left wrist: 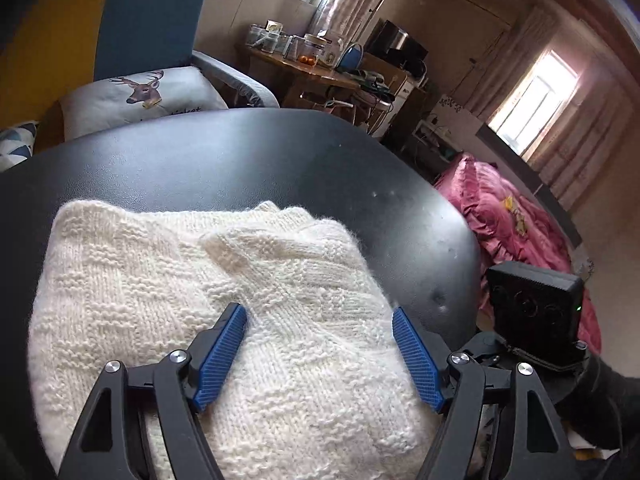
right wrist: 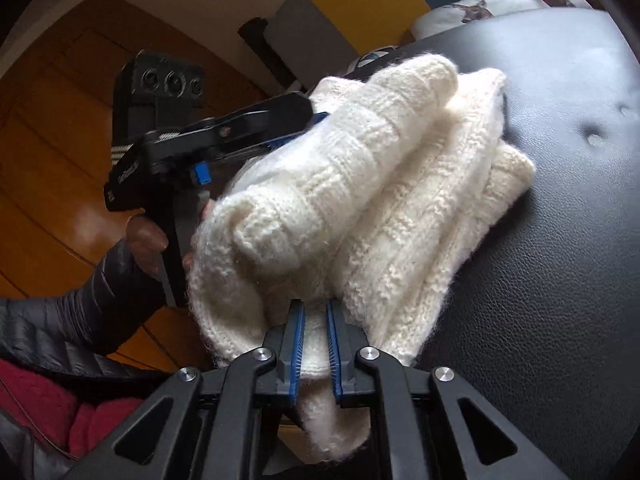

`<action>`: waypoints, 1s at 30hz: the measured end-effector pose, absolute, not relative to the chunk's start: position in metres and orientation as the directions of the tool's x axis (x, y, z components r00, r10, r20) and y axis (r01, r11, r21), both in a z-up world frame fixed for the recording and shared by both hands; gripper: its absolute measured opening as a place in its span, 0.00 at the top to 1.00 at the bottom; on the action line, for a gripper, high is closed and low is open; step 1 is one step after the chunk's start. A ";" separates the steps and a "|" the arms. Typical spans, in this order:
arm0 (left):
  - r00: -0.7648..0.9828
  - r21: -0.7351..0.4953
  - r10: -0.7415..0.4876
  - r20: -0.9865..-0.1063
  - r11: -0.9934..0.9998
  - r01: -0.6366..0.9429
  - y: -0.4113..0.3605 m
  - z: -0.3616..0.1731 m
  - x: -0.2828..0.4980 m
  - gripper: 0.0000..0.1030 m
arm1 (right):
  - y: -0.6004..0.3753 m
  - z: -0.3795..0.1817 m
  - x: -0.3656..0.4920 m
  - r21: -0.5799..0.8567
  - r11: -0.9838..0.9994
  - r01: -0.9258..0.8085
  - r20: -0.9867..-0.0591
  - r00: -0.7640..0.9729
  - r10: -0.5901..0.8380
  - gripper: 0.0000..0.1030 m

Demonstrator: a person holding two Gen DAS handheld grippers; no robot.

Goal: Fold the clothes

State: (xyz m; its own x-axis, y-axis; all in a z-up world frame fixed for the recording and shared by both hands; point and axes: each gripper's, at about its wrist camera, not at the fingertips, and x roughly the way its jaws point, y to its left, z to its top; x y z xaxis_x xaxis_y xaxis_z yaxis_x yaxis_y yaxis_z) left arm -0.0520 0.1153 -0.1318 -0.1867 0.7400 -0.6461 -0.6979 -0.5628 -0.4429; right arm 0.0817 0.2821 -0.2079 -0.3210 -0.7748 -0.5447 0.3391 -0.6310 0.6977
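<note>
On the black leather-look table top (left wrist: 248, 160) lies a cream, chunky-knit woollen sweater (left wrist: 224, 312), already doubled over into a thick bundle that sits near the table's near edge. The left gripper (left wrist: 318, 354) hovers over the bundle with its blue ribbed pads (left wrist: 222, 356) spread wide, nothing between them. The right gripper (right wrist: 314, 350) has its pads nearly together, pinching a fold of knit at the bundle's near end. A hand (right wrist: 146, 246) in a dark quilted sleeve (right wrist: 72, 320) carries the left tool.

The step in hand looks like a late fold or the final tidying. Next, the left jaws would probably need to come down and close on a free edge, so both ends travel together.

Seen from the right wrist, the bundle's long axis runs away from that gripper toward the far right, its rolled top layer pointing the same way.
</note>
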 end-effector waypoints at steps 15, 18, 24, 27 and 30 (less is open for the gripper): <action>-0.339 -0.376 0.747 -0.571 -0.606 -0.701 0.035 -0.112 0.015 0.27 | 0.286 -0.190 0.021 0.792 -0.606 0.068 -0.536 -0.397 -0.745 0.35; -0.341 -0.358 0.757 -0.558 -0.590 -0.724 0.039 -0.116 0.026 0.27 | 0.277 -0.203 0.010 0.805 -0.592 0.021 -0.543 -0.376 -0.751 0.35; -0.289 -0.395 0.797 -0.530 -0.534 -0.748 0.046 -0.120 0.029 0.27 | 0.262 -0.200 -0.004 0.690 -0.707 0.155 -0.647 -0.305 -0.699 0.42; -0.263 -0.399 0.815 -0.516 -0.501 -0.768 0.051 -0.118 0.032 0.27 | 0.245 -0.183 0.002 0.547 -0.808 0.218 -0.736 -0.335 -0.588 0.66; -0.217 -0.377 0.820 -0.530 -0.457 -0.805 0.061 -0.117 0.040 0.27 | 0.219 -0.148 0.012 0.320 -0.883 0.343 -0.802 -0.398 -0.445 0.81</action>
